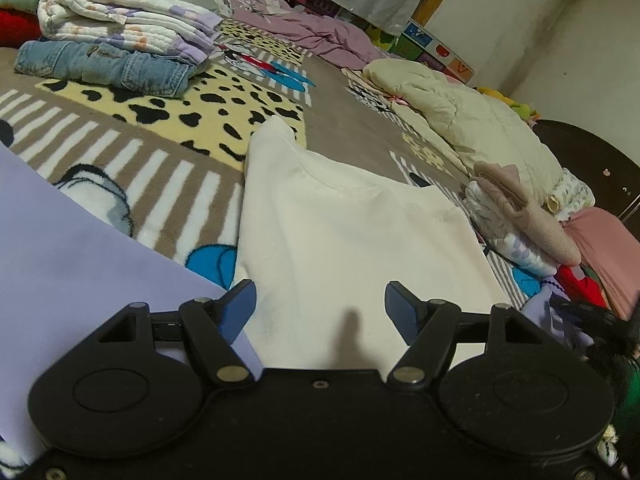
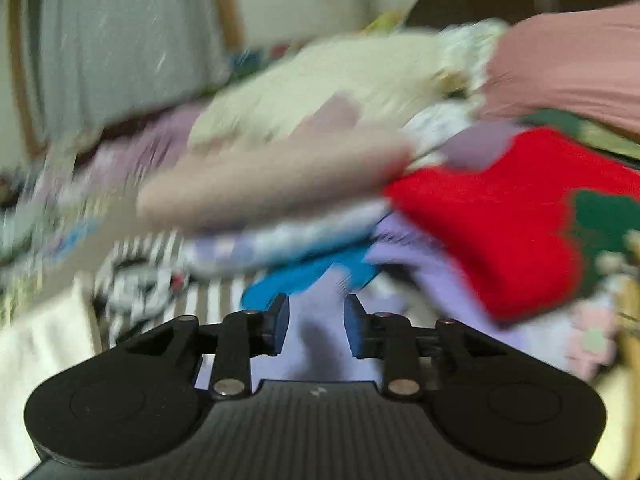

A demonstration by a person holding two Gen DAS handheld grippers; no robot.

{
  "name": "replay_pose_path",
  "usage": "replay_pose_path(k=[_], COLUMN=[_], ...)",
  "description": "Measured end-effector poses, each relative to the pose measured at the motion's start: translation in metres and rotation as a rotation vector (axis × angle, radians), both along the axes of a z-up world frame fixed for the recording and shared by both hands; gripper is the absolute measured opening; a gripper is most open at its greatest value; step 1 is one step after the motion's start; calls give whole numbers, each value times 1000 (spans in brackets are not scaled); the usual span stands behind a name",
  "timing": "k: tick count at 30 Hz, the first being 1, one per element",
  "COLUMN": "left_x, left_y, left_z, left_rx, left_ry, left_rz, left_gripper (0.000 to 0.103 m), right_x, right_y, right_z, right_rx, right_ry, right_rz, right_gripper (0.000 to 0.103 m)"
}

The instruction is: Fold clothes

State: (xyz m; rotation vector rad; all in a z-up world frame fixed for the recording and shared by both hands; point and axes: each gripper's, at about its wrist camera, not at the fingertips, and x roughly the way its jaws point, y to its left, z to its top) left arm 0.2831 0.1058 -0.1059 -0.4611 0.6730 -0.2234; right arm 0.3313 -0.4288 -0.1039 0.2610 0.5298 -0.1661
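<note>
- Left wrist view: your left gripper (image 1: 320, 308) sits low in the frame with its blue fingers (image 1: 240, 312) spread wide and nothing between them.
- Directly ahead, centre frame, a cream top (image 1: 340, 240) lies flat on the patterned blanket (image 1: 160, 152), neckline toward the upper centre. It appears partly folded, one side already turned in; that is a judgement only.
- A lavender cloth (image 1: 80, 260) fills the lower left, beside the top's left edge. Whether it lies on the blanket or hangs nearer the lens cannot be told.
- Folded denim (image 1: 108, 68) and a quilted bundle (image 1: 128, 24) are stacked at upper left. A loose pile of clothes (image 1: 520, 216) occupies the right side.
- Handling: the top looks a light, limp knit. It will sag and slide on itself. Take it at a hem corner or shoulder seam, pinching both layers.
- Right wrist view: heavily blurred. Your right gripper (image 2: 316, 320) shows its fingers moderately apart, holding nothing, over pale lavender fabric (image 2: 320, 304) at lower centre.
- A red garment (image 2: 500, 220) lies at right, a beige piece (image 2: 260, 184) across the centre. Further detail is unreadable.
</note>
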Motion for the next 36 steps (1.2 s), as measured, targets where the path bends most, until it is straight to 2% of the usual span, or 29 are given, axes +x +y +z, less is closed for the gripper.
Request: replay_pose_path(k=[2, 4, 6, 9, 12, 13, 15, 18, 23, 27, 30, 34, 36], left_x=[1, 2, 3, 5, 6, 5, 5, 6, 0, -17, -33, -78, -105], left_y=[0, 1, 0, -1, -1, -2, -2, 0, 3, 18, 24, 5, -7], left_z=[-1, -1, -1, -2, -2, -2, -2, -2, 3, 13, 24, 39, 41], left_rx=[1, 0, 0, 5, 12, 14, 17, 10, 8, -2, -8, -22, -55], left_ry=[1, 1, 2, 1, -1, -2, -4, -3, -20, -30, -24, -25, -9], left_rz=[-5, -10, -14, -22, -27, -29, -32, -28, -6, 73, 117, 94, 70], left_gripper=[71, 71, 71, 72, 72, 72, 73, 73, 73, 73, 73, 73, 73], right_x=[27, 44, 47, 42, 36, 41, 50, 56, 15, -30, -75, -121, -134], right_y=[-1, -12, -34, -41, -33, -30, -30, -32, -12, 18, 45, 77, 92], right_z=[-13, -21, -16, -4, -5, -11, -23, -14, 11, 13, 9, -2, -7], right_rx=[3, -33, 44, 61, 65, 30, -58, -50, -38, 83, 174, 302, 375], right_ry=[100, 144, 124, 92, 81, 120, 165, 165, 73, 31, 12, 82, 137], right_rz=[19, -40, -104, -86, 18, 30, 25, -27, 28, 44, 80, 123, 145], right_gripper=[28, 25, 25, 26, 28, 32, 32, 32, 36, 44, 45, 45, 48])
